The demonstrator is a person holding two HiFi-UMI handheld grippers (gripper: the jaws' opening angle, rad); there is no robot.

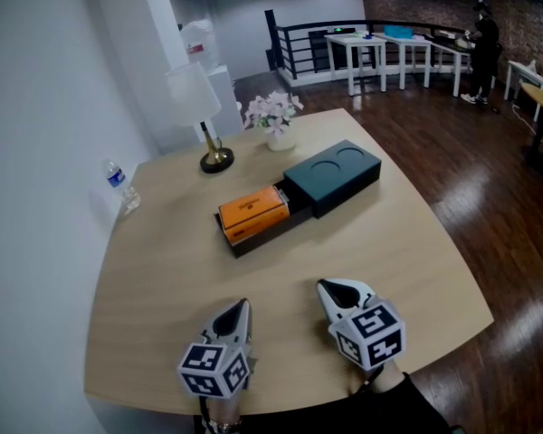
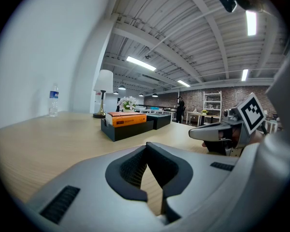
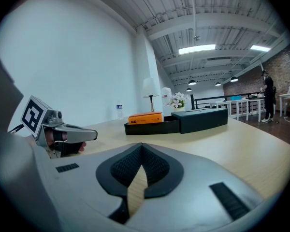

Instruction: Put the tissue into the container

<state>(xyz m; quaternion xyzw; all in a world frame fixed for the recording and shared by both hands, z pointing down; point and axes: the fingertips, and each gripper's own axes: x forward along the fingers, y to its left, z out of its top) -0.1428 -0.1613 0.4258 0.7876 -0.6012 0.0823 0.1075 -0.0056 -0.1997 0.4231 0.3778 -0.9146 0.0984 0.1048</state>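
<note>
The orange tissue box [image 1: 252,212] lies in the slid-out tray of the black container [image 1: 333,177], mid-desk [image 1: 163,269]. The left claw [image 1: 242,307] and right claw [image 1: 325,287] are near the front edge, both pressed together and empty.

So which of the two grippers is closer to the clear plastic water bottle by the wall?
The left. The left gripper is at the table's near edge, with the clear plastic water bottle ahead and to its left; the right gripper lies farther right.
</note>
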